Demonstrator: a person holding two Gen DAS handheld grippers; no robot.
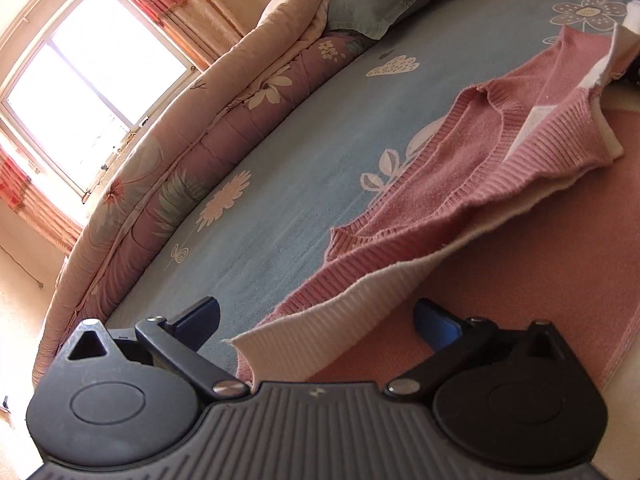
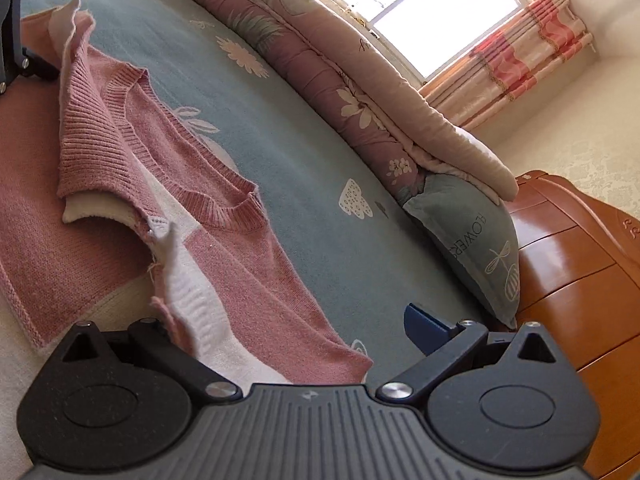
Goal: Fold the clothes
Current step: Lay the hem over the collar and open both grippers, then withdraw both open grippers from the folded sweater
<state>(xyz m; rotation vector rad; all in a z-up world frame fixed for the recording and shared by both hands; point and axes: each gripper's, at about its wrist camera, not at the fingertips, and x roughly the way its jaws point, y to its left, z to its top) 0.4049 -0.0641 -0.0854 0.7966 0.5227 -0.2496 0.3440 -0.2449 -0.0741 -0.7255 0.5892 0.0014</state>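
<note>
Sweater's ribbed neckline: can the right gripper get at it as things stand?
Probably yes. The right gripper is open, and the neckline lies exposed just ahead on the sweater, with nothing over it, though a raised white fold stands between its fingers.

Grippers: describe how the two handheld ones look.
The left gripper and right gripper look alike: black ribbed body, two round black housings with oval insets, black link arms on silver rivets, and dark blue fingers. No cables, sleeves or hands show.

Both wrist cams sit low over the bed [image 1: 280,184], close in, tilted. Left looks along the pink sweater [image 1: 460,184] toward the window [image 1: 92,92]; right faces the same sweater [image 2: 224,208], quilt [image 2: 360,92], and window [image 2: 424,4].
</note>
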